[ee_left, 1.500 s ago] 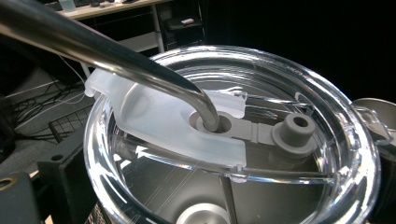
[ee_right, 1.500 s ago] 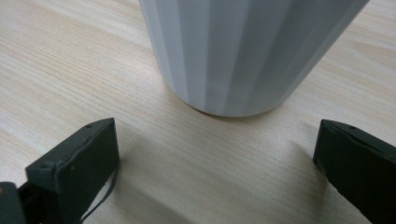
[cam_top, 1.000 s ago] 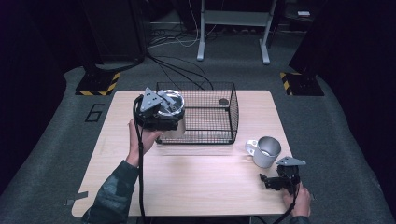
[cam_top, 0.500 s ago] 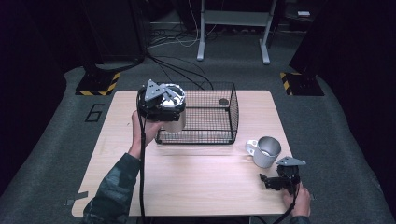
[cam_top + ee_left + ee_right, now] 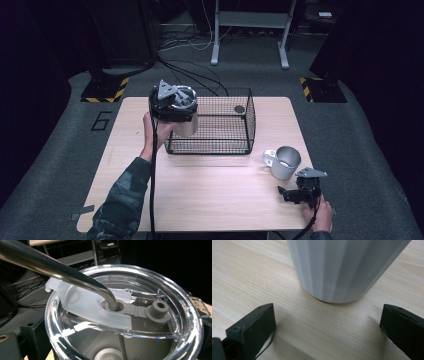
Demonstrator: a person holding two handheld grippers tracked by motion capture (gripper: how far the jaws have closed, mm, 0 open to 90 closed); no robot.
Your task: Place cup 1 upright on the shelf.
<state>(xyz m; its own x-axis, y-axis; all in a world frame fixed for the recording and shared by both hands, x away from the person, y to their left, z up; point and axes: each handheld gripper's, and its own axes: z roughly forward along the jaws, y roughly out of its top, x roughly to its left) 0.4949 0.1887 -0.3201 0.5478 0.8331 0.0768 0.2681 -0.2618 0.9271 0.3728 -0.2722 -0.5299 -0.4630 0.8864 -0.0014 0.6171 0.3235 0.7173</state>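
Note:
My left gripper (image 5: 173,106) is held up at the left end of the wire basket (image 5: 220,146) and is shut on a beige tumbler (image 5: 187,127). In the left gripper view the tumbler's clear lid (image 5: 130,317) sits very close, with a bent metal straw (image 5: 62,272) going through its middle. A grey faceted mug (image 5: 284,163) stands on the table at the right. Just in front of it, my right gripper (image 5: 290,193) rests low on the wood. Its jaws stand wide open (image 5: 327,332) around bare wood, a short way from the mug (image 5: 342,267).
The black wire basket stands at the table's far middle, with a small dark round object (image 5: 239,108) on its floor near the back right corner. The wooden table (image 5: 210,195) shows bare wood in front of the basket. Cables and stands lie on the floor beyond.
My left gripper has carried the tumbler up and away from the person, closer over the basket's left end. The right gripper and the mug have stayed put.

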